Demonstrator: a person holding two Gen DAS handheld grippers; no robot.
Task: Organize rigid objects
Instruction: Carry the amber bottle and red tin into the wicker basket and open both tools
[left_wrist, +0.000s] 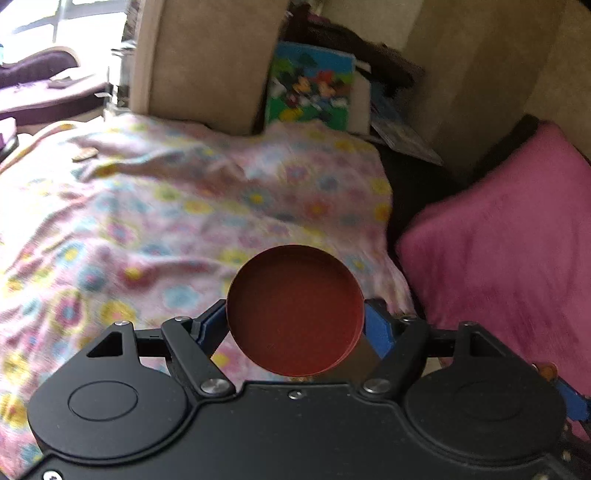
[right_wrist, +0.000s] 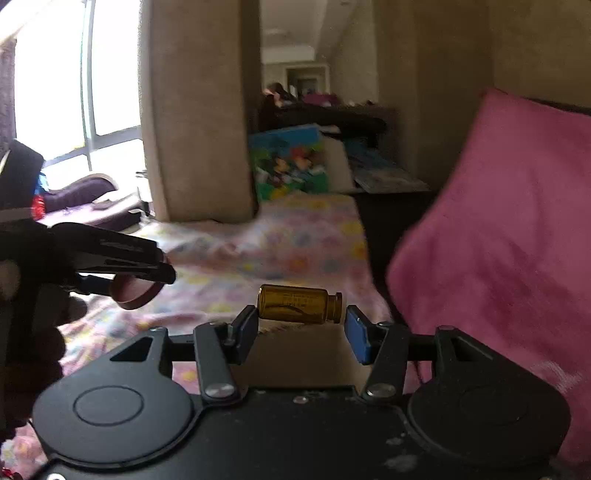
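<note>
My left gripper (left_wrist: 295, 317) is shut on a round red lid (left_wrist: 295, 312), its hollow side facing the camera, held above the bed. The lid (right_wrist: 135, 293) and the left gripper (right_wrist: 147, 275) also show at the left of the right wrist view. My right gripper (right_wrist: 301, 328) holds a small amber glass bottle (right_wrist: 299, 304) lying sideways between its blue pads (right_wrist: 356, 334), neck to the right. The left pad touches the bottle's base; a thin gap shows at the neck end.
A flowered pink bedspread (left_wrist: 147, 221) covers the bed. A pink pillow (left_wrist: 498, 258) lies at the right. A beige pillar (left_wrist: 207, 62) and a colourful puzzle box (left_wrist: 310, 88) stand behind the bed. A small tan object (left_wrist: 84, 155) lies far left.
</note>
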